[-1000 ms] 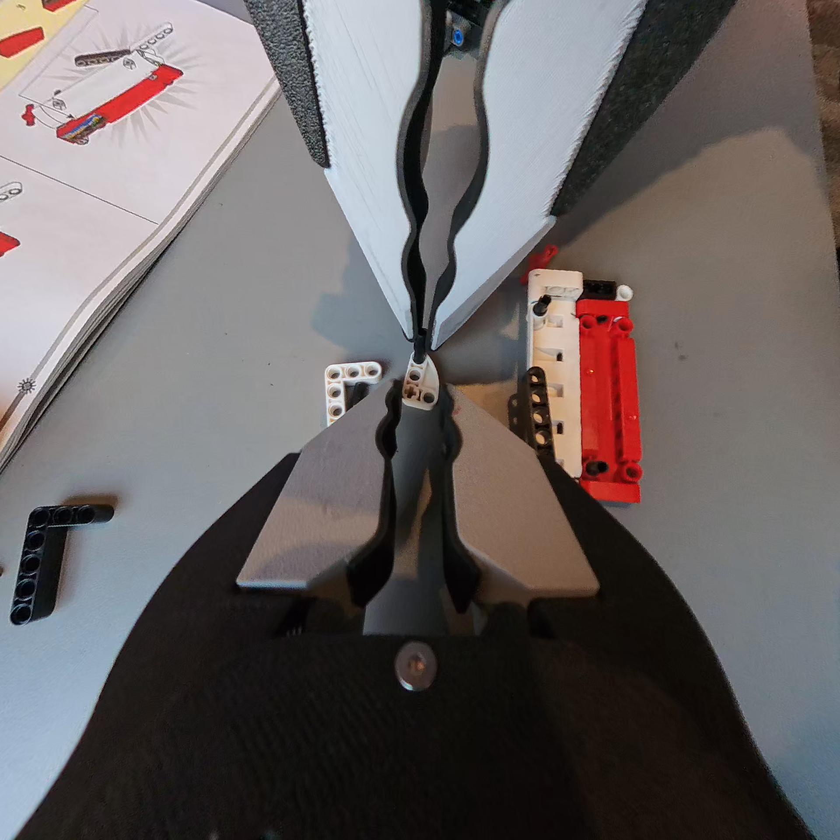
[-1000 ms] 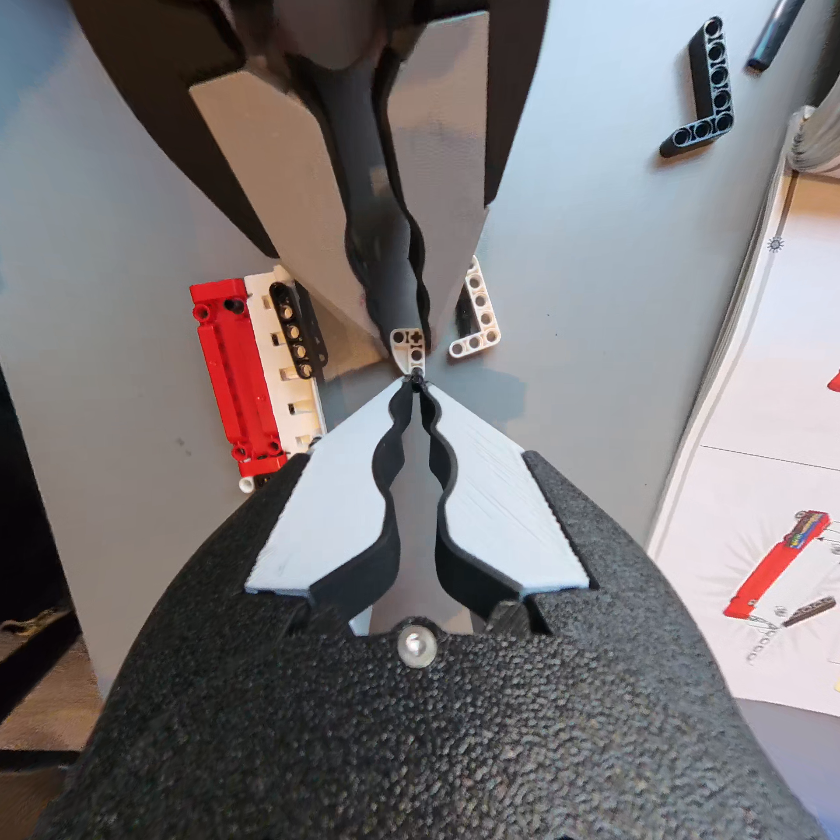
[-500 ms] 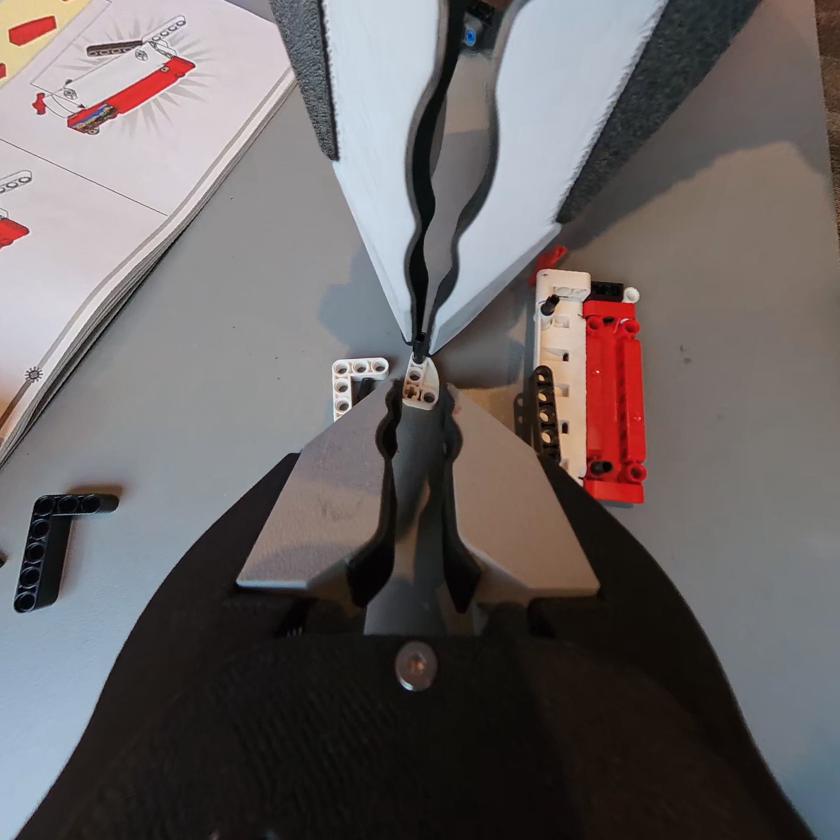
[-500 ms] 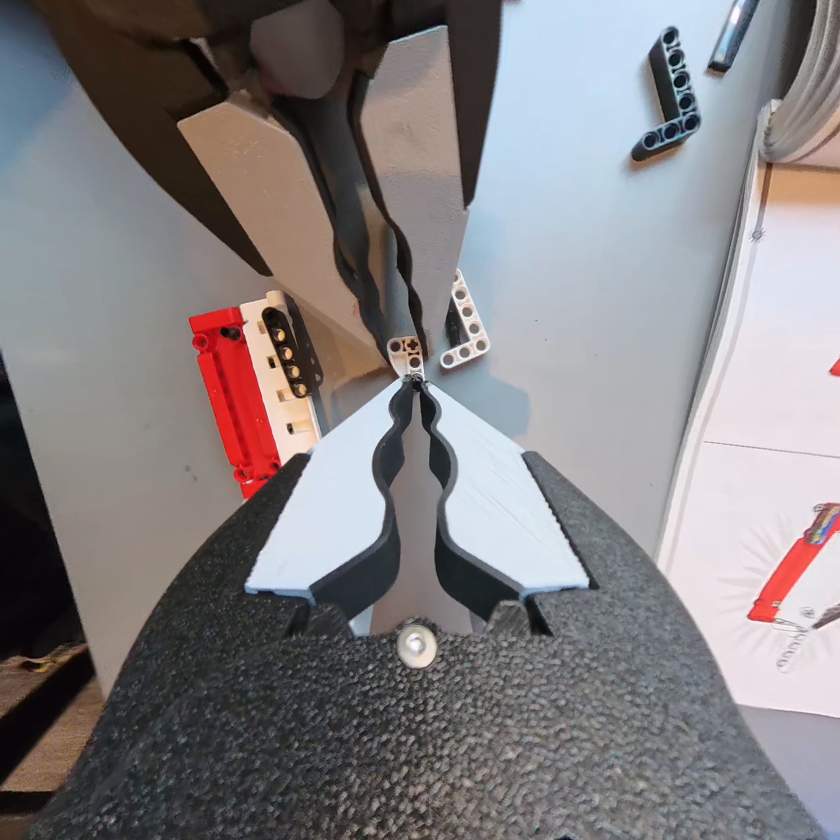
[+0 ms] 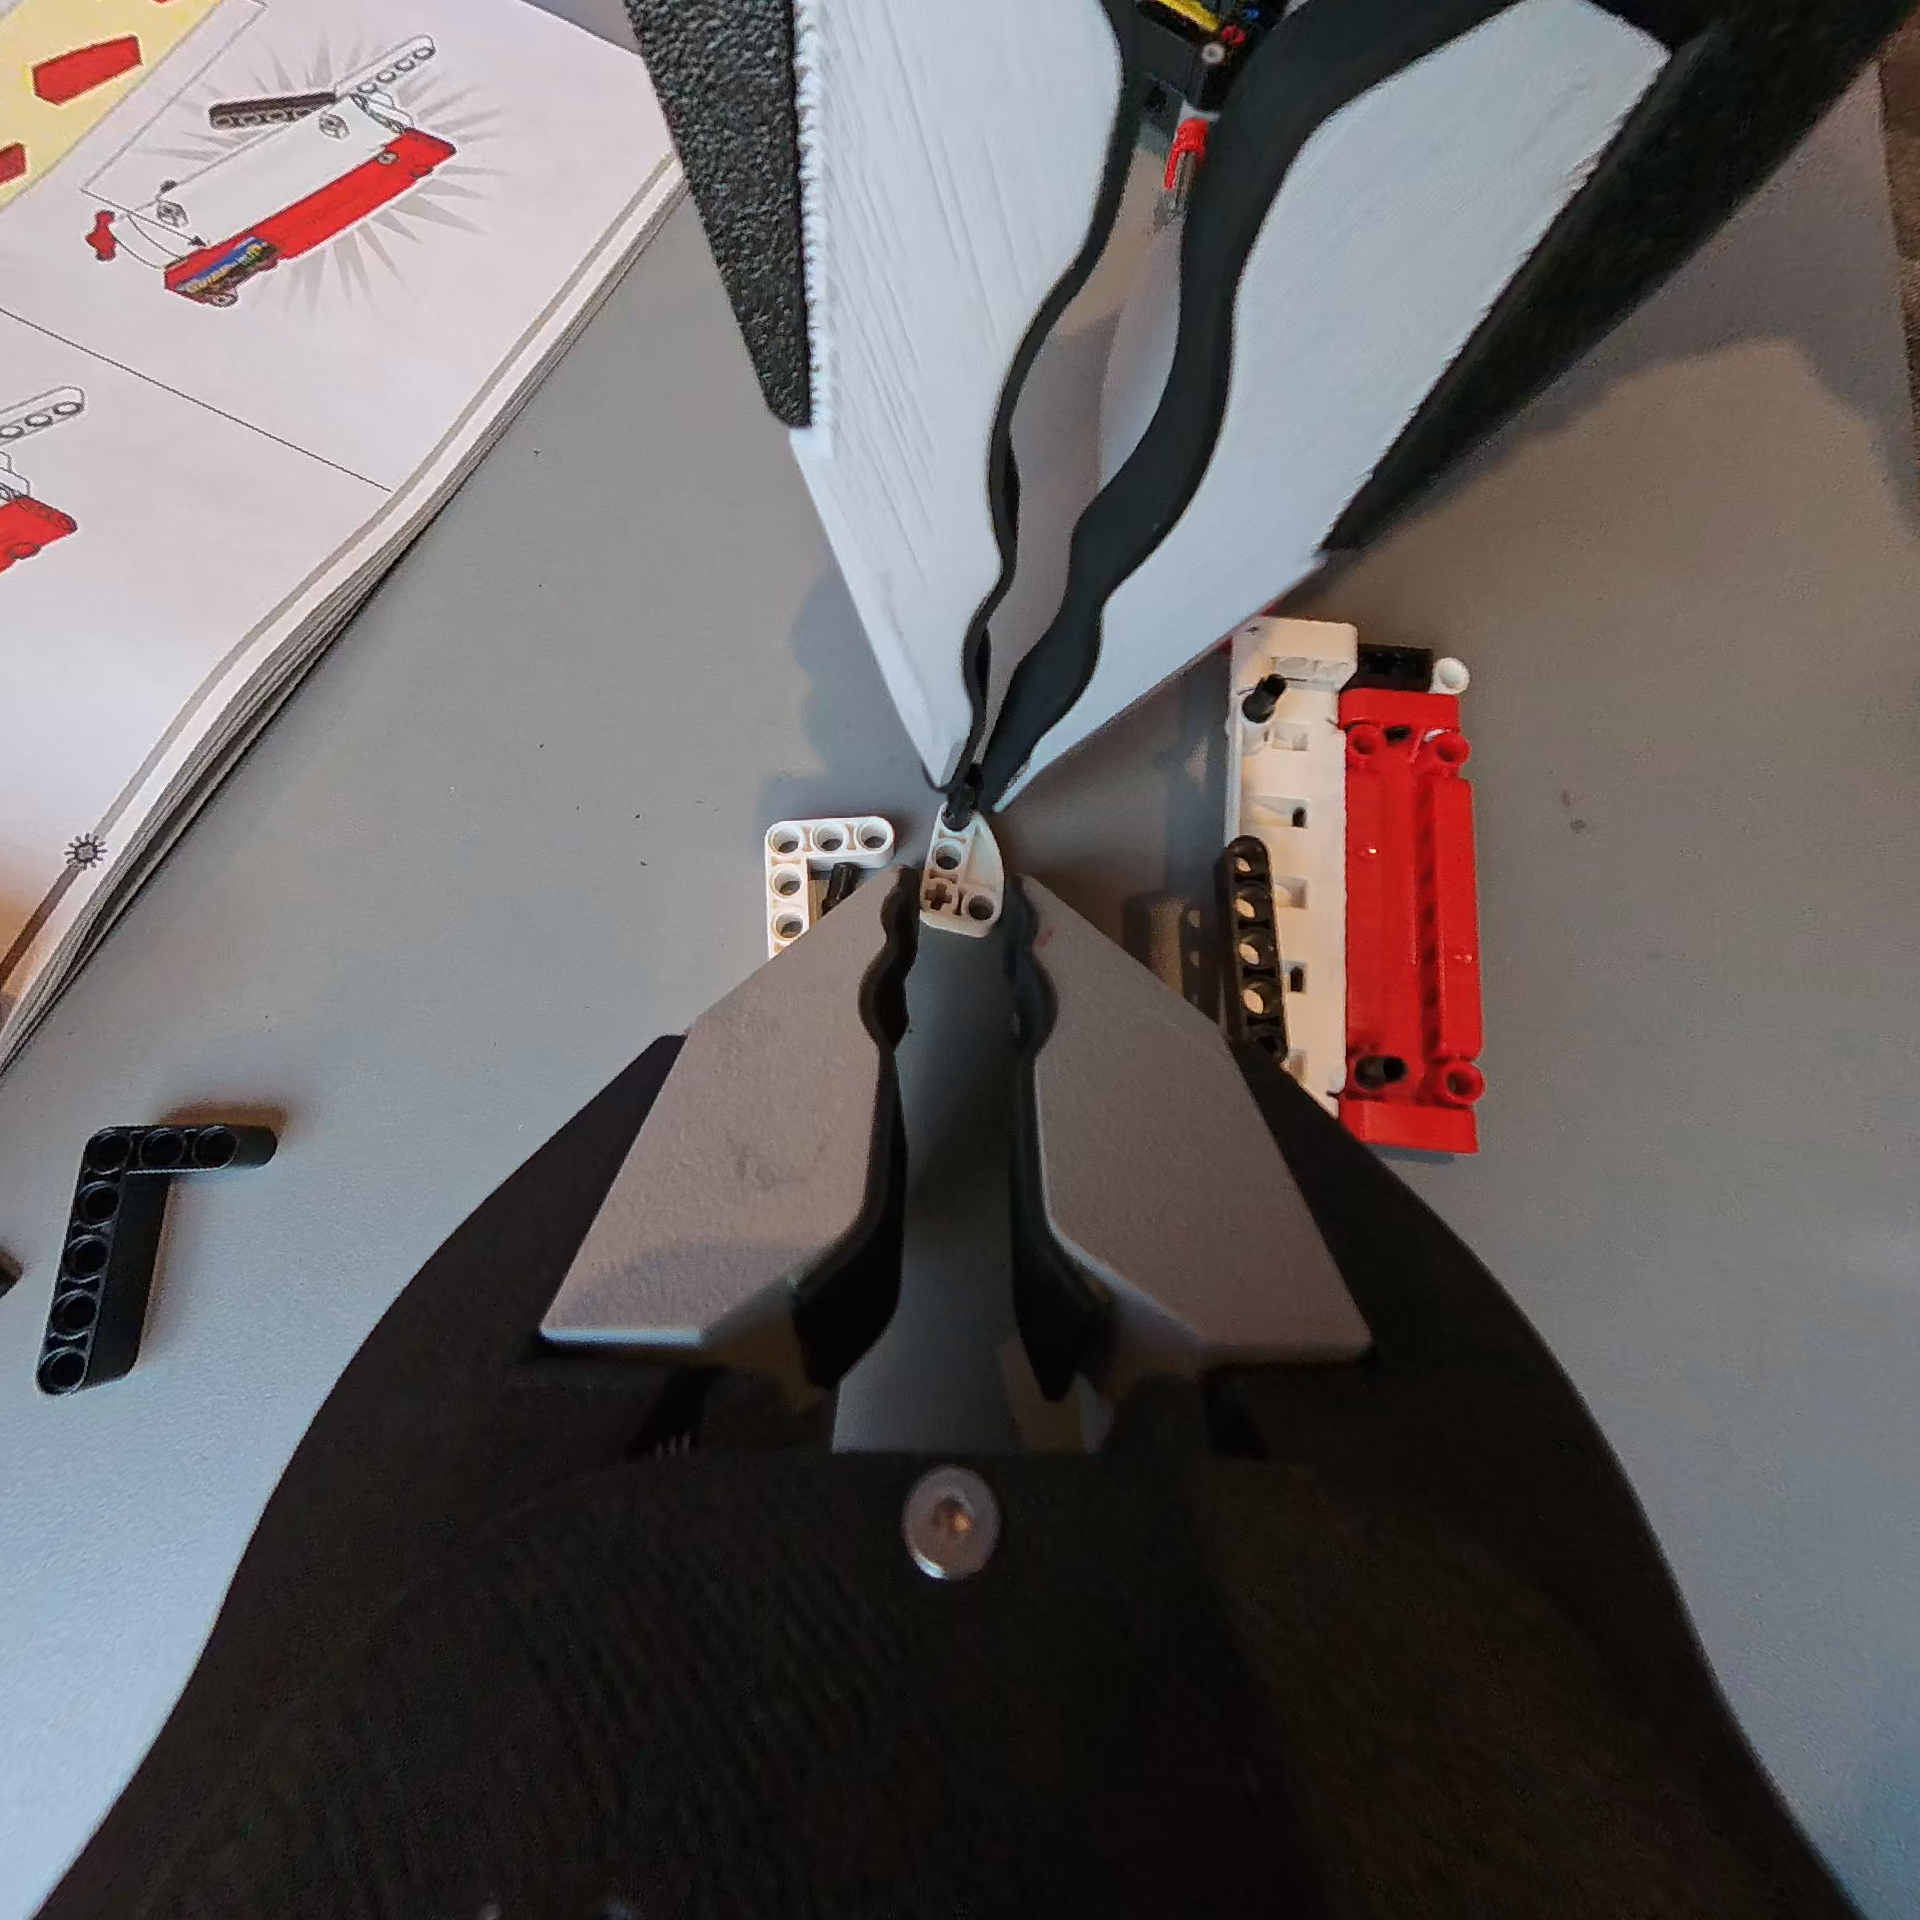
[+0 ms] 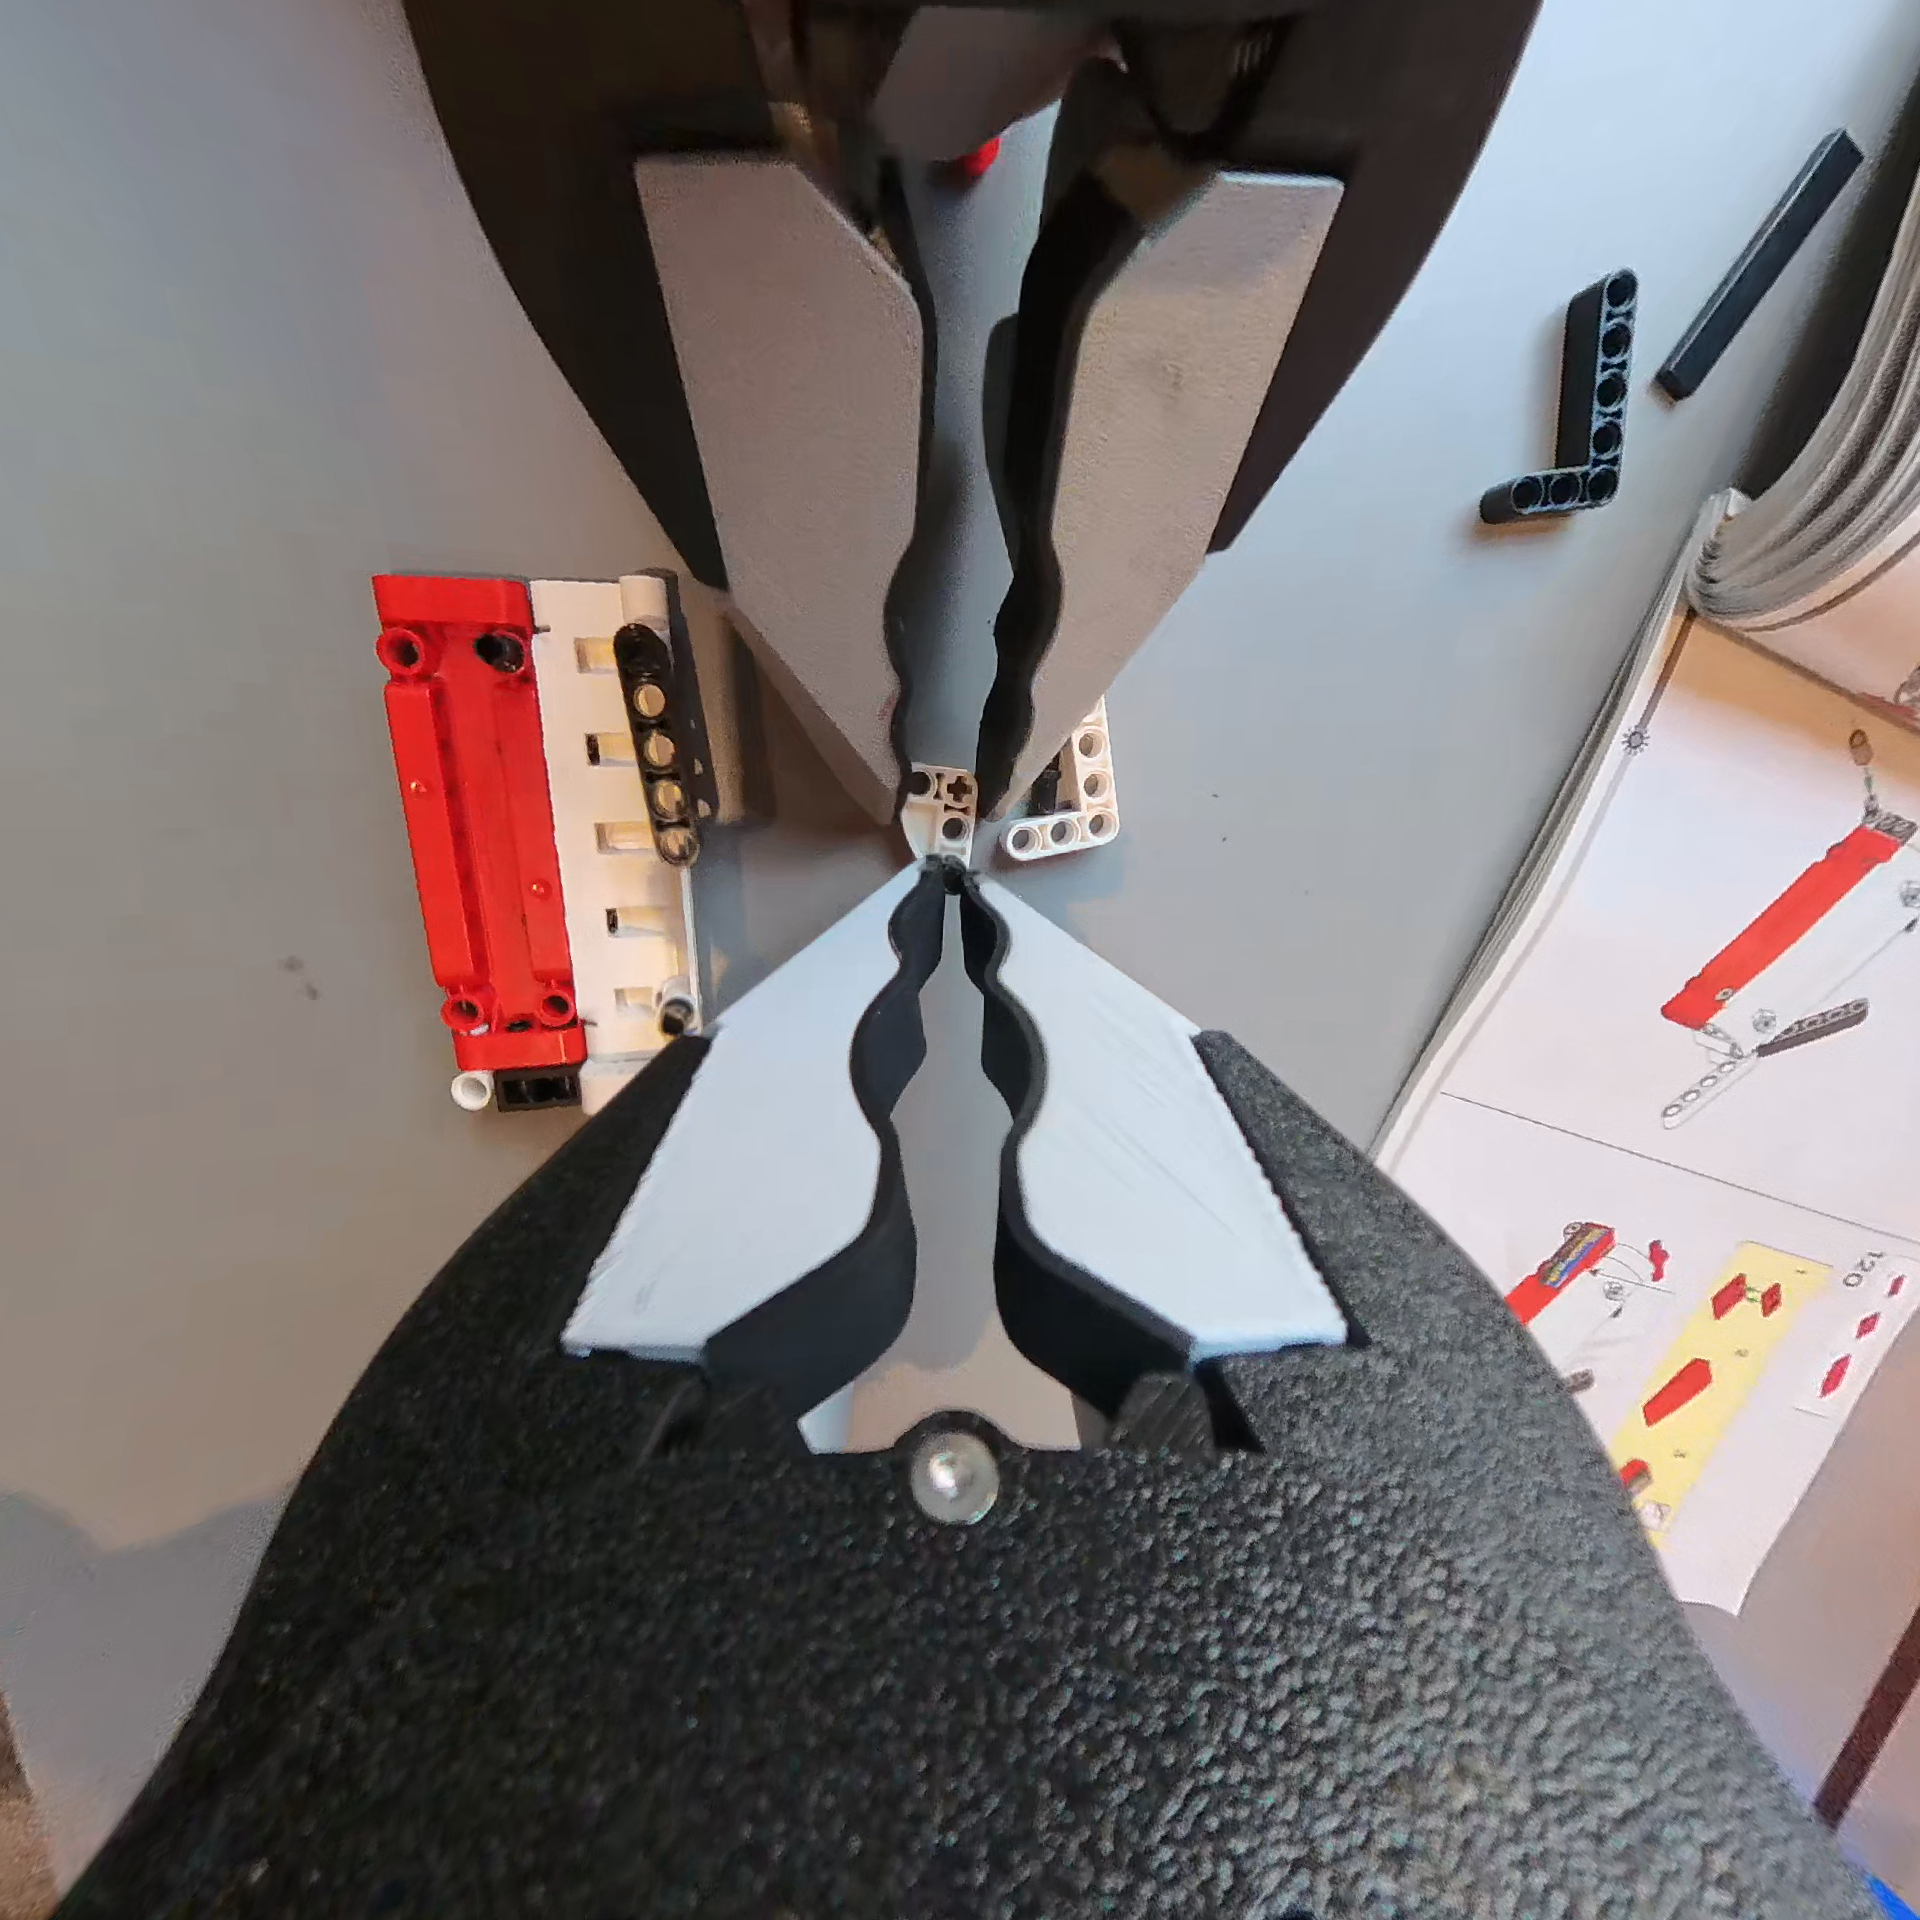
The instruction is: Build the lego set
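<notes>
While pinching white piece (image 5: 961, 878), left hand-held gripper (image 5: 961, 904) (narrowly parted)

The left gripper (image 5: 961, 902) has rolled level opposite the right gripper (image 6: 943, 875), apparently closer to it.

Two wrist cameras facing each other, close over the grey desk (image 5: 582, 727).
Each is looking steeply down along its own fingers, sharing the small white piece (image 5: 961, 881) (image 6: 943, 808), the red-and-white assembly (image 5: 1351, 894) (image 6: 530, 831) and, seemingly, one booklet (image 5: 260, 343) (image 6: 1704, 1091).
</notes>
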### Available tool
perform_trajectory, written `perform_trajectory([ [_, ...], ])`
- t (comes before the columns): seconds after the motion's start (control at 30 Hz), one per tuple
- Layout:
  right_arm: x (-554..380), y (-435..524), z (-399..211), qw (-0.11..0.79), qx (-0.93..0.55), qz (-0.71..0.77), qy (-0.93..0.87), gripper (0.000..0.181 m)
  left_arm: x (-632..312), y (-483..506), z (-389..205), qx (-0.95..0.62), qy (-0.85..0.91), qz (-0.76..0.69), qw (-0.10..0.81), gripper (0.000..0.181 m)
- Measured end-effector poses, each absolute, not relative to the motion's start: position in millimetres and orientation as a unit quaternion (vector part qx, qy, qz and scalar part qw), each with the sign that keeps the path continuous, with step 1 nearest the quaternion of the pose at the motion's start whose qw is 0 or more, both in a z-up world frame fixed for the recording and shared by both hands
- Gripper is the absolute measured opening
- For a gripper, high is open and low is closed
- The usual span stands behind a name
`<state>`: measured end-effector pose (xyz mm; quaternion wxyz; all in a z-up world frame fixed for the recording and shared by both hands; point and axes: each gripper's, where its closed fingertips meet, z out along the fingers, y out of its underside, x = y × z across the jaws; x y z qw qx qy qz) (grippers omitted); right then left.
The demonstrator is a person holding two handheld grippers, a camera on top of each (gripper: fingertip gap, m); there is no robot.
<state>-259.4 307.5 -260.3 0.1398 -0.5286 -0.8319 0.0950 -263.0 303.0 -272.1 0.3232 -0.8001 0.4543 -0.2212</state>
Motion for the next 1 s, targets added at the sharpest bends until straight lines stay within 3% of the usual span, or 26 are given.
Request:
perform_trajectory([
  [0.17,-263.4,305.8,-259.6,0.146,-0.512,0.091,-0.842,0.003,-263.3,303.1,-272.1,-0.802,0.449,-0.229,0.320,0.013],
  [0.53,-261.7,307.8,-259.8,0.116,-0.637,0.236,-0.724,0.003,-263.5,303.4,-272.0,-0.804,0.447,-0.226,0.322,0.013],
  [1.0,-264.5,309.6,-259.7,0.212,-0.453,0.067,-0.863,0.003,-266.4,306.3,-272.0,-0.808,0.439,-0.225,0.323,0.013],
])
